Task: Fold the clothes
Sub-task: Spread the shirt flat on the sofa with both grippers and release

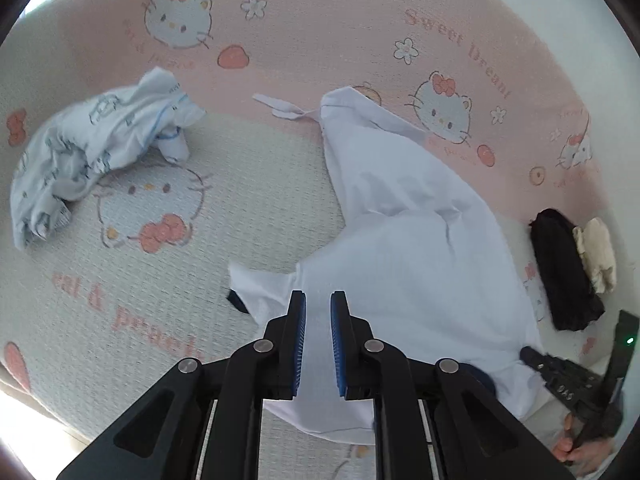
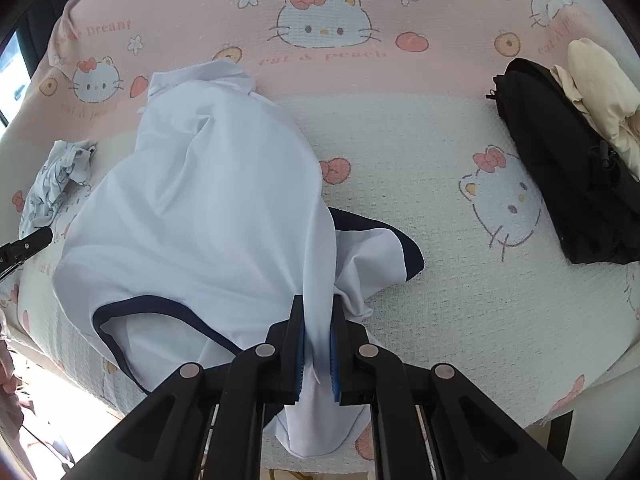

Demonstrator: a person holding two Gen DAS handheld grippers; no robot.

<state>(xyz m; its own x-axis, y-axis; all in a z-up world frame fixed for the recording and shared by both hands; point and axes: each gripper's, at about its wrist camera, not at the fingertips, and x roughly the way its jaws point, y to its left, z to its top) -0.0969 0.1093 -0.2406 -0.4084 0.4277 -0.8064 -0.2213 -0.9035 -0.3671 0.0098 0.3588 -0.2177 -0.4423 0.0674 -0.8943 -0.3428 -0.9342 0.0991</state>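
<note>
Folding is barely started, judging by the layout. Far left, a crumpled pale-blue printed garment (image 1: pixel 92 152) is left untouched in a heap. Centre, the white shirt (image 1: pixel 404 240) is spread long and loosely wrinkled on the waffle-textured cartoon-print bedspread (image 1: pixel 160 288); thin smooth fabric, dark navy trim at neck and sleeve, no fold made yet. Its near edge is pinched at two points: left gripper (image 1: pixel 318 300) nearly closed with white cloth between the blue pads, right gripper (image 2: pixel 318 304) clamped on a bunched fold. Far right, a black garment (image 2: pixel 560 160) and a cream one (image 2: pixel 600 88) are piled, apparently waiting.
</note>
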